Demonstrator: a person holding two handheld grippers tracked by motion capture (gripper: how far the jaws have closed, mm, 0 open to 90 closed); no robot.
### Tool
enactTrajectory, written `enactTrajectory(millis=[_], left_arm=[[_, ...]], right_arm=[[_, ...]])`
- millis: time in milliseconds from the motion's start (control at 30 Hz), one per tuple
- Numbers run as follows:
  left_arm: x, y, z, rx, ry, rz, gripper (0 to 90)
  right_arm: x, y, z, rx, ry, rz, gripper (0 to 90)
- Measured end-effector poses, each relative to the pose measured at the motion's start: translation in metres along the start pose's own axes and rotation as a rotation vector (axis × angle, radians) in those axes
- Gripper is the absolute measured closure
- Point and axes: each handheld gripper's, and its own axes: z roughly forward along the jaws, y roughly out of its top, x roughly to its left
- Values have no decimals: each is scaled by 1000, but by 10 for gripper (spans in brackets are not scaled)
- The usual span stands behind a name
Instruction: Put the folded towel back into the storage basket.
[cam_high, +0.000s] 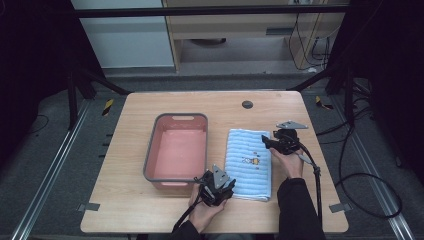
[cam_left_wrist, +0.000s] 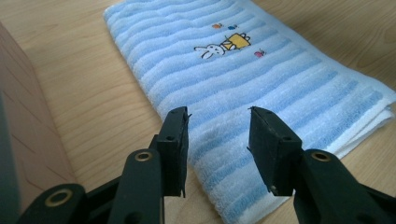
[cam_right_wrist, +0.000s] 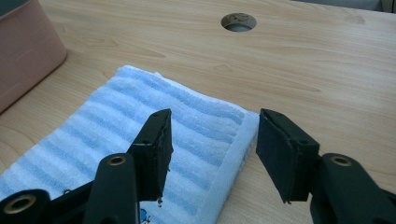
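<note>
You are holding your left tool just over the near corner of the folded blue towel, and its jaws are standing open with nothing between them. Your right tool is hovering at the far corner on the other side, also open and empty; in the right gripper view the thick folded edge is lying just below the gap of the jaws.

The towel is lying flat on the counter, just beside the pink basin that is on the left of your left tool.

I am judging the towel as light, soft and limp, so it is probably sagging when lifted. You are better taking it at the corners, catching all layers together, because one layer alone may unfold.
</note>
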Motion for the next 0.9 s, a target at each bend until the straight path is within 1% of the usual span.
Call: enactTrajectory(millis=[100, 200, 267, 300, 367, 467, 533, 567, 600, 633, 767, 867, 900], left_arm=[[-1, -5, 3, 10, 0, -24, 562], [-1, -9, 6, 25, -1, -35, 553], [0, -10, 7, 26, -4, -43, 549], [0, -10, 7, 27, -6, -44, 546], [0, -11, 8, 32, -4, -47, 541], [0, -12, 9, 39, -5, -60, 537], [0, -14, 10, 41, -5, -69, 534], [1, -14, 11, 41, -9, -71, 534], [1, -15, 11, 41, -12, -76, 534], [2, -16, 12, 45, -13, -82, 533], [3, -16, 12, 50, -14, -88, 533], [3, -17, 13, 55, -12, -96, 532], [3, -17, 14, 54, -13, -102, 532]], right_arm=[[1, -1, 1, 11, 3, 4, 436], [2, -3, 3, 26, 4, 0, 426], [1, -5, 5, 19, 4, 8, 427], [0, -7, 6, 26, 4, 17, 426], [-1, -10, 8, 35, -4, 18, 426], [-3, -14, 13, 49, -4, 22, 431], [-4, -16, 16, 62, -5, 36, 436], [-6, -19, 20, 76, -7, 41, 438], [-6, -19, 20, 76, -7, 41, 438], [-5, -21, 23, 92, -9, 38, 441], [-4, -23, 27, 98, -7, 36, 450], [-3, -25, 30, 112, -6, 36, 465], [-3, -25, 31, 119, -1, 45, 470]])
